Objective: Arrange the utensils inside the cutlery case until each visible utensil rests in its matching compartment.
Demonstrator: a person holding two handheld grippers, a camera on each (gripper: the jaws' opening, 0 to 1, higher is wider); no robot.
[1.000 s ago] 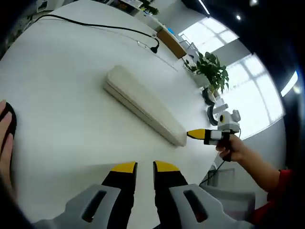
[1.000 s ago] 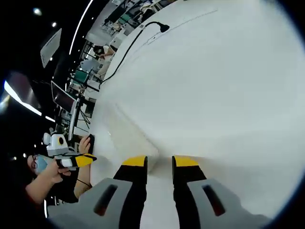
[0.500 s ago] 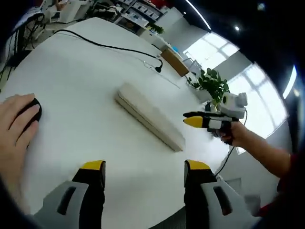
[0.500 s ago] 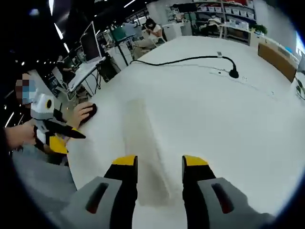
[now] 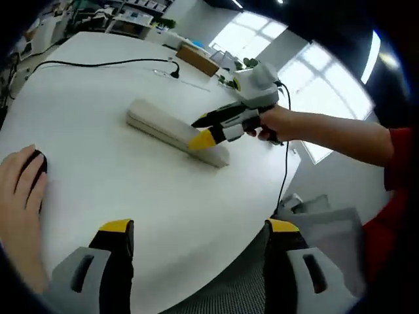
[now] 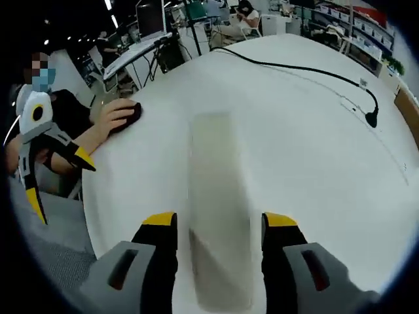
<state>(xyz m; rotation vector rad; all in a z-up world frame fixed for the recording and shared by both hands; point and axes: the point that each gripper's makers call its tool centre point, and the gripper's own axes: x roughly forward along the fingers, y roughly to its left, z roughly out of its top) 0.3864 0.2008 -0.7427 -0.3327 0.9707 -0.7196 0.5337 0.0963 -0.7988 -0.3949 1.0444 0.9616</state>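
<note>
- Fingers on my right gripper (image 6: 213, 222) stood spread and empty over the near end of the closed cutlery case (image 6: 219, 190), one finger either side of it.
- My left gripper (image 5: 193, 229) hung spread too, empty, well back above the white counter (image 5: 131, 176).
- No utensils showed; the case lay flat and shut on the counter.
- To open it well, I judged I should find the lid seam first and steady the far end.
</note>
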